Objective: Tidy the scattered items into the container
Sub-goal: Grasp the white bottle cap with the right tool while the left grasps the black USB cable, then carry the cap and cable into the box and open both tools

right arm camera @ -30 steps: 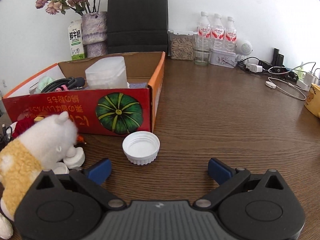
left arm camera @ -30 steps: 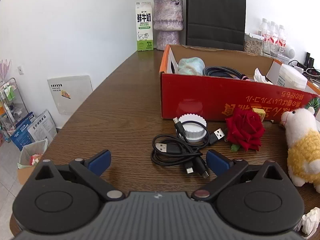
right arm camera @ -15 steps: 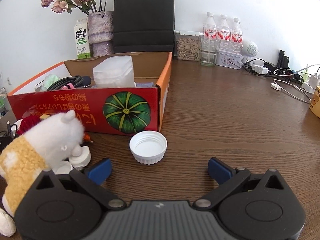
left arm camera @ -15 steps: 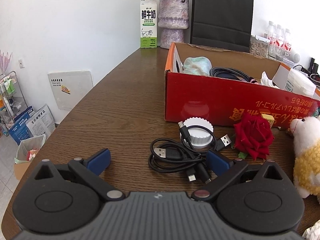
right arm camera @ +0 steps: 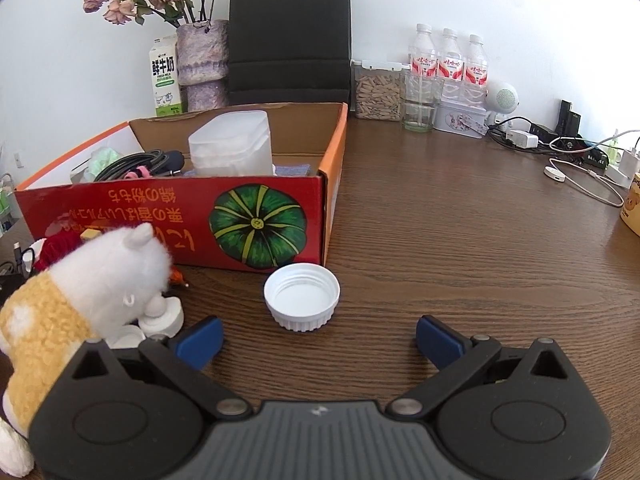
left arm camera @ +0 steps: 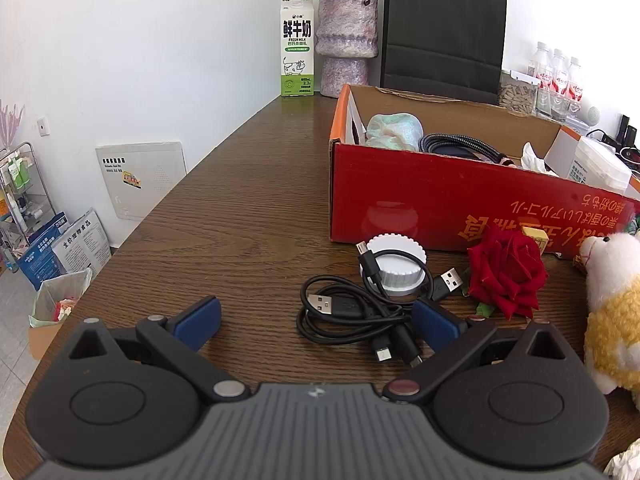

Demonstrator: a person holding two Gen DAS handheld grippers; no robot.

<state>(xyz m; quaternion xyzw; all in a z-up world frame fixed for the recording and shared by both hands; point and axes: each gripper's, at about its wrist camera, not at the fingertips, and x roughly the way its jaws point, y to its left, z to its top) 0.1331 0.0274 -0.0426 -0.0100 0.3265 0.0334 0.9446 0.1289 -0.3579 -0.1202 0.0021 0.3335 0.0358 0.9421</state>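
Your left gripper (left arm camera: 316, 322) is spread wide and empty over the coiled black USB cable (left arm camera: 352, 312), which lies beside a white ribbed lid (left arm camera: 394, 264) and red rose (left arm camera: 506, 272). Your right gripper (right arm camera: 320, 338) is also wide and empty, just short of the upturned white cap (right arm camera: 302, 296). The red cardboard box (right arm camera: 180, 216) bears a green pumpkin and upside-down Japanese script; the milk carton (left arm camera: 297, 46) reads "FRESH MILK".

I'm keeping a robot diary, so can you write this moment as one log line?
left gripper: open, by black cables | right gripper: open, behind white lid | red box: part filled
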